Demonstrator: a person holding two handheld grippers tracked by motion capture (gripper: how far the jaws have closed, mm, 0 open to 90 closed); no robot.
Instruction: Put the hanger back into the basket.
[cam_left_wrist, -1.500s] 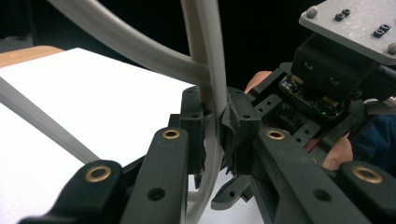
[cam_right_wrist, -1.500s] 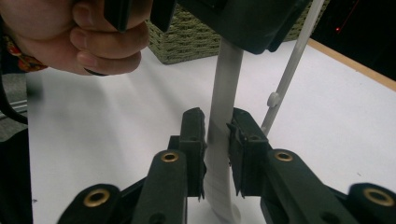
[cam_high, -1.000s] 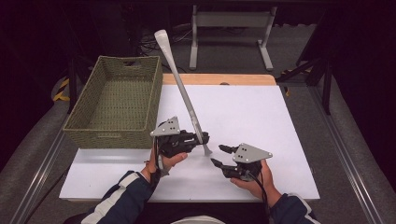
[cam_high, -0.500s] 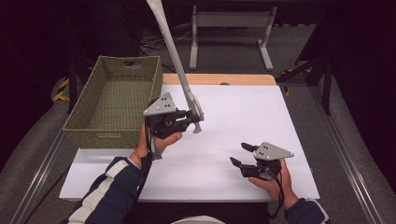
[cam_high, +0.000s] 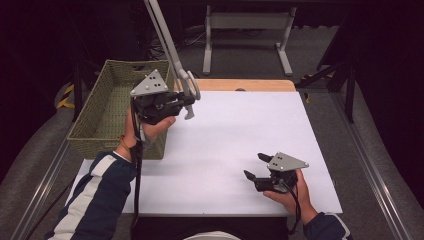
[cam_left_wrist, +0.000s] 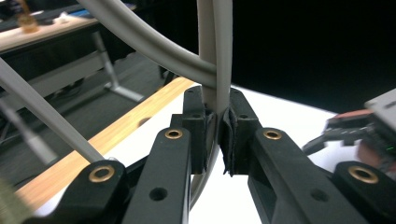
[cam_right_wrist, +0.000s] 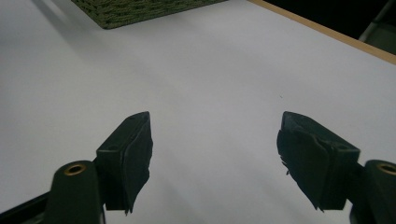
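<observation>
From the high view, a person sits at a white-topped table (cam_high: 240, 130) with a wooden far edge, a two-jaw gripper in each hand. The left gripper (cam_high: 186, 104), raised above the table's far left corner, is clenched on the looped handle end of a long pale grey plastic reaching tool (cam_high: 172, 50), whose shaft slants up and away out of the top of the picture. Just beside and below it sits an olive-green woven rectangular basket (cam_high: 100, 117), on the table's left edge. The right gripper (cam_high: 254, 166) rests low near the front right of the table, its jaws having just been opening, nothing between them. In the left gripper view, the black jaws pinch a thin grey bar of the handle loop between their pads (cam_left_wrist: 200, 135) (the curve of the handle arcs overhead). In the right gripper view, the two black jaws stand wide apart over bare white tabletop, with a corner of the basket (cam_right_wrist: 140, 11) far off. The step in hand looks like carrying the tool toward the basket; next, the long shaft would need lowering and aligning along the basket before release.
</observation>
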